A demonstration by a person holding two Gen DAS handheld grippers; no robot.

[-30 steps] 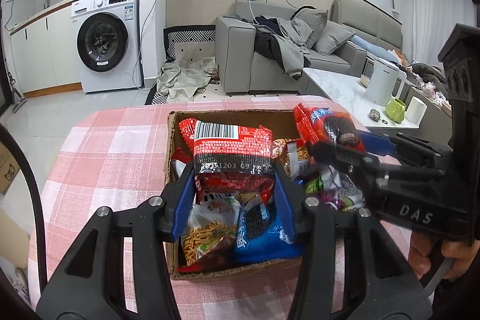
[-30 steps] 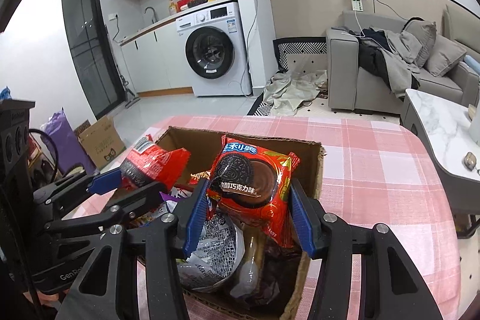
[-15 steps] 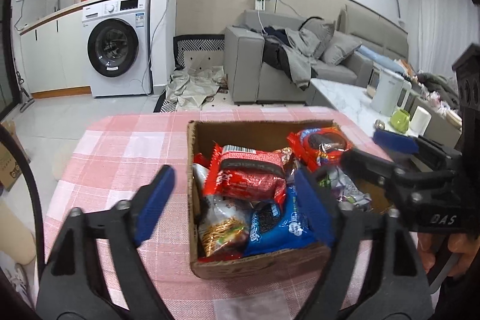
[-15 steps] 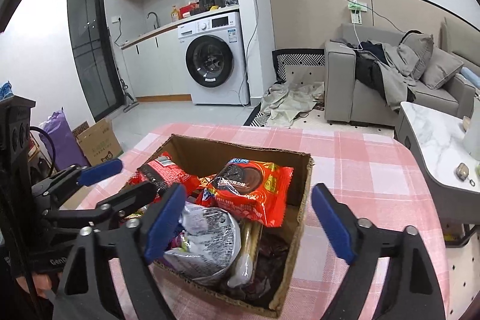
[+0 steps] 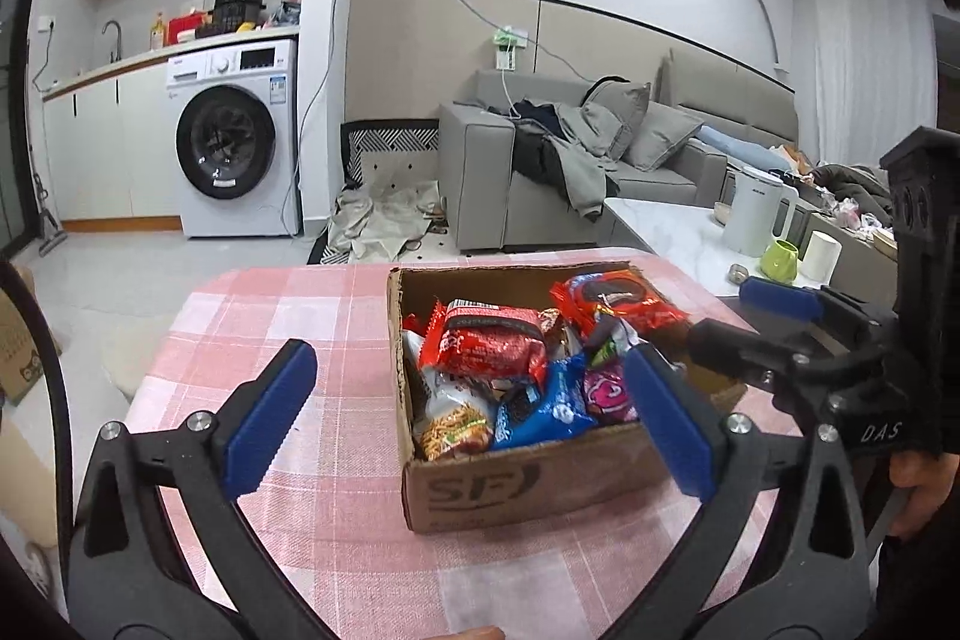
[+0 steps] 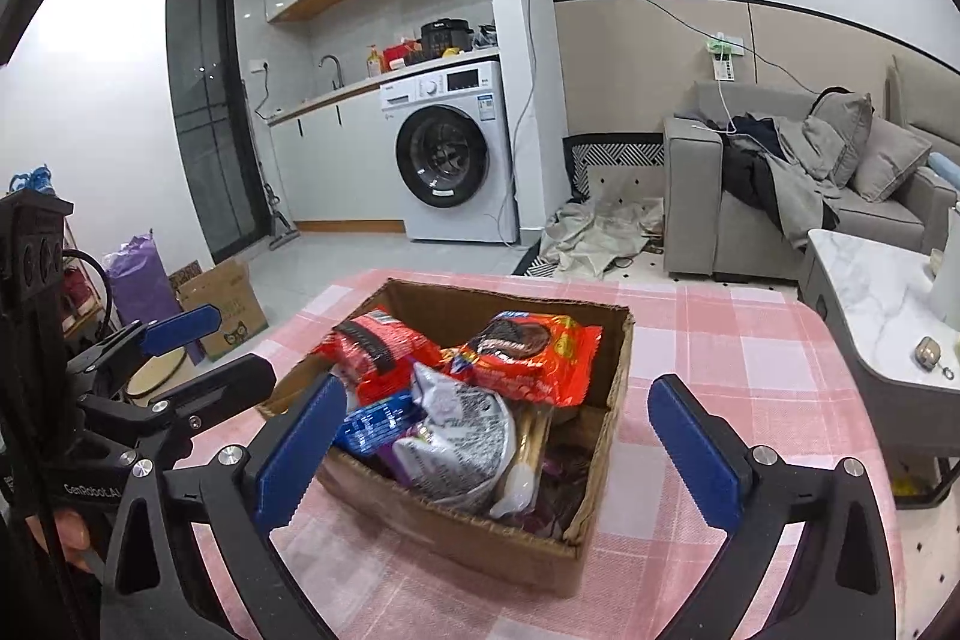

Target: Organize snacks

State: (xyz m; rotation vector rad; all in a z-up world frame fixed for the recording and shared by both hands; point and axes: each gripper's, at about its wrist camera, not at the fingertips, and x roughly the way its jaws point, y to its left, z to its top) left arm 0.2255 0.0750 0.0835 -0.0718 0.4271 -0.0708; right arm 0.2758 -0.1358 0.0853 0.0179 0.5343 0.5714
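An open cardboard box [image 5: 540,484] [image 6: 468,538] stands on the pink checked tablecloth [image 5: 270,316], full of snack packs. On top lie a red noodle pack [image 5: 486,346] [image 6: 372,346] and a red chocolate-cookie pack [image 5: 618,298] [image 6: 534,352]. A blue pack [image 5: 540,406] and a silver-lidded cup [image 6: 462,436] sit below them. My left gripper [image 5: 469,353] hovers before the box's near wall, jaws opening wide, its pads touching nothing. My right gripper [image 6: 498,382] hovers at the box's other near side, jaws likewise opening and empty.
A marble coffee table [image 5: 672,226] with a white kettle [image 5: 756,211] and a green mug [image 5: 780,259] stands to the right. A grey sofa [image 5: 540,172] and a washing machine [image 5: 231,148] are beyond. A cardboard box [image 6: 225,301] sits on the floor at left.
Both grippers let go of their red packs, which now lie in the box. Both jaws opened wide and drew back from the box.
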